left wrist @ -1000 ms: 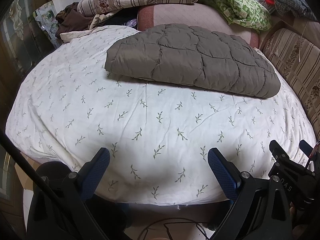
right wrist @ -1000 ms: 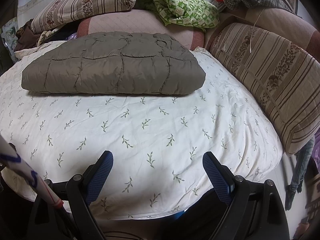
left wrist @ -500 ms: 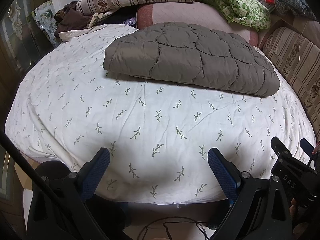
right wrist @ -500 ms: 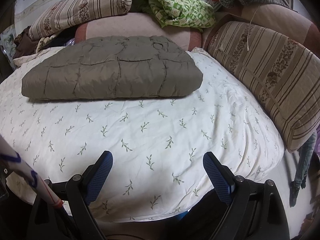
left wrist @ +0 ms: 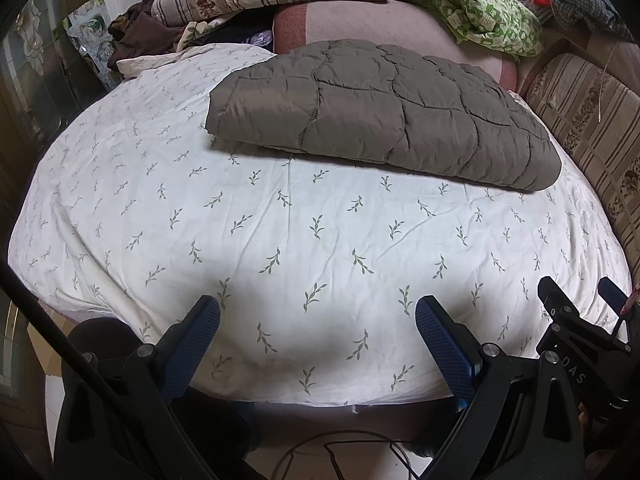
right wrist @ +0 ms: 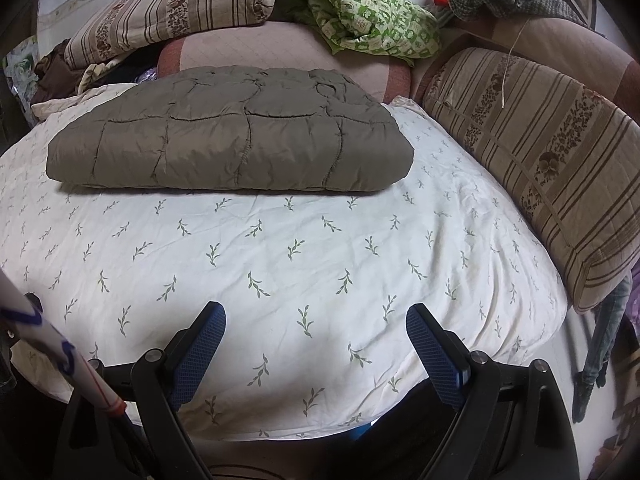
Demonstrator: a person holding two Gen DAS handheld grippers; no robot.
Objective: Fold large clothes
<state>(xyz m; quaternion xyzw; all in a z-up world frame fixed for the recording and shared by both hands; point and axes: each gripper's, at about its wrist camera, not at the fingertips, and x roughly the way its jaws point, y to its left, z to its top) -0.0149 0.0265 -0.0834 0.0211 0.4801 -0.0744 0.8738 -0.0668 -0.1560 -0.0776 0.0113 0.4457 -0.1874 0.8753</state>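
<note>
A grey-brown quilted jacket [left wrist: 380,116] lies folded into a flat rectangle on the far half of the bed; it also shows in the right wrist view [right wrist: 232,148]. My left gripper [left wrist: 318,336] is open and empty, held over the bed's near edge, well short of the jacket. My right gripper [right wrist: 316,344] is open and empty, also at the near edge. The right gripper's body shows at the left wrist view's lower right [left wrist: 576,344].
The bed has a white sheet with green sprigs [left wrist: 280,240]. Striped cushions [right wrist: 540,160] line the right side. A striped pillow [right wrist: 172,12], a green patterned cloth [right wrist: 360,16] and a pink bolster [right wrist: 280,60] are piled at the head. Dark clothes [left wrist: 140,36] sit far left.
Both grippers have drifted slightly; the jacket sits a little lower in the right wrist view. Nothing was taken hold of or let go.
</note>
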